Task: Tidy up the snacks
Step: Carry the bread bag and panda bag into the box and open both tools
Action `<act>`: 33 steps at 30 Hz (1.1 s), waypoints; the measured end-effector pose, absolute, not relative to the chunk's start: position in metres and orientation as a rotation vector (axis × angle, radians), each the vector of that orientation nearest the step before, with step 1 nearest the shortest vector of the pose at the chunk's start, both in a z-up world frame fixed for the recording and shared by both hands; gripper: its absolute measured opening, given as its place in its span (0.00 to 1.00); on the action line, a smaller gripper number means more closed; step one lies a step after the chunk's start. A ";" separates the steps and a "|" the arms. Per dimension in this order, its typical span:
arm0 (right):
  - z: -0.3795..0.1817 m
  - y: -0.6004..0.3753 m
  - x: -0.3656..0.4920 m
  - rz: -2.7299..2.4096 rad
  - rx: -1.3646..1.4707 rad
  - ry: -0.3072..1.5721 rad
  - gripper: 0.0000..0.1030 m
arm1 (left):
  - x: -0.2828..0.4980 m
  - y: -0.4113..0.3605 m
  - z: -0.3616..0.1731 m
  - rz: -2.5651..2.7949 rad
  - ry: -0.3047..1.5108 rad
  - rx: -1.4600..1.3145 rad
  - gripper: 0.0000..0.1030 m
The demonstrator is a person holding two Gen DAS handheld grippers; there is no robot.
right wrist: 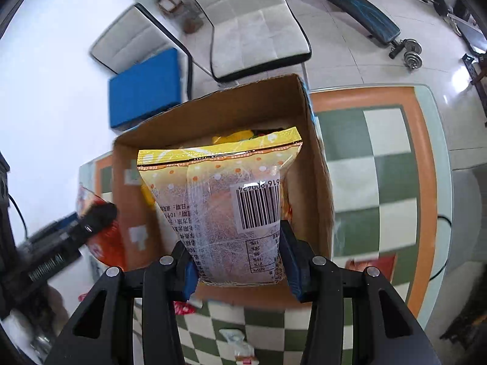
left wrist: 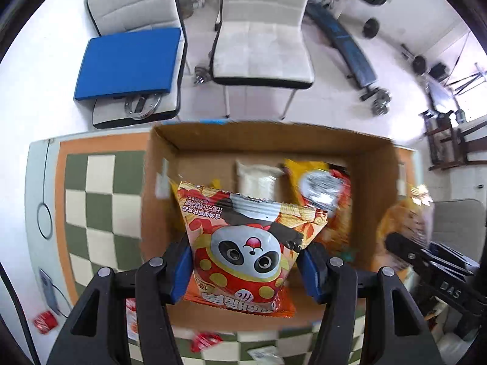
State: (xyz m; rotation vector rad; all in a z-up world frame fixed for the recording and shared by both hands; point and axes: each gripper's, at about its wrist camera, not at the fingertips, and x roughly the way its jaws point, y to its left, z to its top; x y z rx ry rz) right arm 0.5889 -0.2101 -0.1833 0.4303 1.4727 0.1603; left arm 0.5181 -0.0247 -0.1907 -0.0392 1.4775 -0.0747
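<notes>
While both packets hang above the open cardboard box (left wrist: 377,176), the drop depends on each one clearing the rim and sitting over free floor inside. The panda snack packet (left wrist: 246,243) is pinched across its lower part by the left gripper (left wrist: 245,269), jaws pressing its two sides, its long axis running away from the jaws toward the box interior; it is over the near-left part of the box. The yellow-topped clear packet (right wrist: 231,206) is pinched likewise by the right gripper (right wrist: 239,266), long axis pointing away from the jaws, over the middle of the box in the right wrist view. Neither hand looks clearly nearer. Inside already lie a white packet (left wrist: 257,179) and a yellow packet (left wrist: 316,182). Readable writing is scant: a barcode with digits ending "616 900424" as best I can tell, and Chinese print too distorted to read. The box stands on a green-and-cream chequered table (right wrist: 383,188), with small red wrappers (left wrist: 45,322) loose near its front edge.
</notes>
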 end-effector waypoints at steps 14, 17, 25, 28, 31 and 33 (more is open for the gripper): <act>-0.237 -0.196 0.641 0.061 0.420 1.551 0.53 | 0.581 -0.010 -0.255 -0.047 1.655 0.003 0.56; -0.236 -0.192 0.644 0.043 0.385 1.543 0.87 | 0.584 -0.011 -0.257 -0.043 1.656 -0.005 0.59; -0.226 -0.184 0.646 0.034 0.351 1.531 0.89 | 0.585 -0.008 -0.249 -0.051 1.622 -0.042 0.84; -0.224 -0.181 0.643 0.043 0.353 1.531 0.90 | 0.580 -0.008 -0.244 -0.070 1.613 -0.049 0.84; -0.223 -0.177 0.638 0.048 0.347 1.531 0.91 | 0.569 -0.008 -0.238 -0.088 1.605 -0.062 0.84; -0.222 -0.174 0.634 0.051 0.338 1.527 0.91 | 0.560 -0.007 -0.234 -0.091 1.596 -0.059 0.84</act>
